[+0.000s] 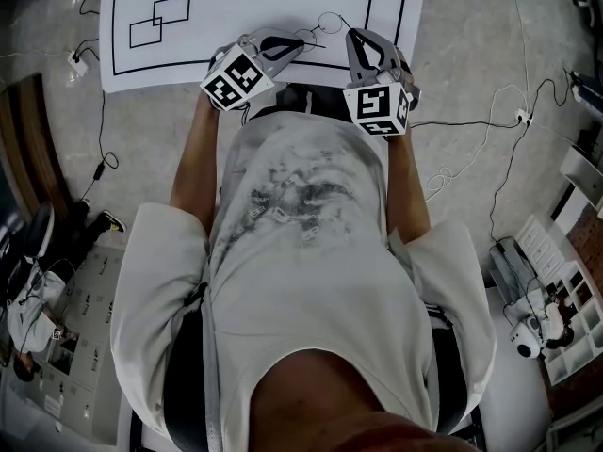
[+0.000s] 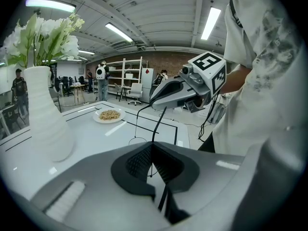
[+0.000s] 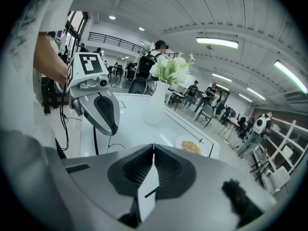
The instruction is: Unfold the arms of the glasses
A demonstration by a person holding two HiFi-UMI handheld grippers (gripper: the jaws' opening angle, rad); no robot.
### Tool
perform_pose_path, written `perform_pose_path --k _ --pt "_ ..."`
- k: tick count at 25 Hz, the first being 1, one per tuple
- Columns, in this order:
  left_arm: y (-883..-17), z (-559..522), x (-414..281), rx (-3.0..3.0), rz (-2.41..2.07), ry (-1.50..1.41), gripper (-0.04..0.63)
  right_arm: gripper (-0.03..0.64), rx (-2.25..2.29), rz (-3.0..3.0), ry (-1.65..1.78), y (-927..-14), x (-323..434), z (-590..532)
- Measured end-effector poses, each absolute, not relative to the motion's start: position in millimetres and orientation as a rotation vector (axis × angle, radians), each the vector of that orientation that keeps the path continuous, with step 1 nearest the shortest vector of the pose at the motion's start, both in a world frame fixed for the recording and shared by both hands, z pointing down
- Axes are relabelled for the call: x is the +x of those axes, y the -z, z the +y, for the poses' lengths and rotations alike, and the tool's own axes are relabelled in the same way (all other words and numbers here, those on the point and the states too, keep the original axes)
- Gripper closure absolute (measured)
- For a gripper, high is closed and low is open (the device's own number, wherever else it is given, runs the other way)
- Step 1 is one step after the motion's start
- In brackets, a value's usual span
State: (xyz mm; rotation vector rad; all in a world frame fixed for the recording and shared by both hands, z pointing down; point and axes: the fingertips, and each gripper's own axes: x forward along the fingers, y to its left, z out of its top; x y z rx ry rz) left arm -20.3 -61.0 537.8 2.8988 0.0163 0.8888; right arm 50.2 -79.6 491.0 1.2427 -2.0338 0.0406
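"Head view first: where do we have the glasses (image 1: 313,38)?"

"Up off the table (image 1: 236,8), just past its near edge, strung between our two tools. The left hand-held gripper (image 1: 301,43) and the right hand-held gripper (image 1: 352,36) point toward each other, and the thin wire frame bridges the short gap."

"And the jaws?"

"Left gripper view shows ours pressed together on one dark arm (image 2: 158,121) of the glasses. It passes through the pads and climbs, nearly upright and leaning a little right, to the other tool's tips. Right gripper view shows those jaws together as well, with a thin dark piece of the frame crossing them. So we read both as clamped on the glasses."

"Which way does the frame run?"

"From above, its long axis goes side to side, from one tool to the other. One lens ring (image 2: 136,139) hangs off toward the table. We cannot tell which way the front faces, because the wire is too fine."

"So which step are we in?"

"We judge the unfolding is under way and not finished: an arm is pinched and the frame is braced. Next, we think, one tool must hold steady while the other swings its arm outward about the hinge. That should be gentle and in the hinge's own plane, since wire this thin could bend or slip."
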Motion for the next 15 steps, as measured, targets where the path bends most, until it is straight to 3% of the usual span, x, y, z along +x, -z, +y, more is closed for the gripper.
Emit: perform_pose_path --k 15 --pt "-537.2 -70.8 -24.4 2.902 -0.009 -0.879 0.588 0.594 1.279 -2.011 -0.07 -489.2 59.6 -81.2"
